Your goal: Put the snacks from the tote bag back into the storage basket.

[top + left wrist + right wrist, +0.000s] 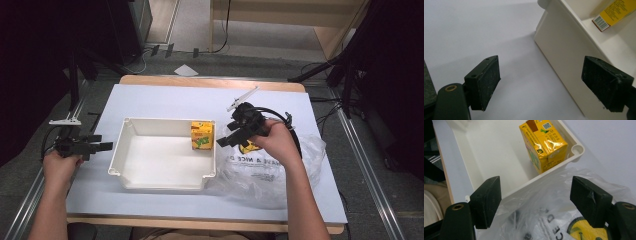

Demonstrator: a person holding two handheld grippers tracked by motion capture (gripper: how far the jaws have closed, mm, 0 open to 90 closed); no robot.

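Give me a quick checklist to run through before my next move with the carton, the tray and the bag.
1. Right tool open and holding nothing: ok.
2. Left tool open, beside the white tray's outer wall: ok.
3. Yellow carton upright inside the tray, at its right end: ok.
4. Right tool over the plastic bag, apart from the carton: ok.
5. Bag clear of the tray: not ok, its film lies against the tray's right rim.
6. Anything else inside the bag: cannot tell.
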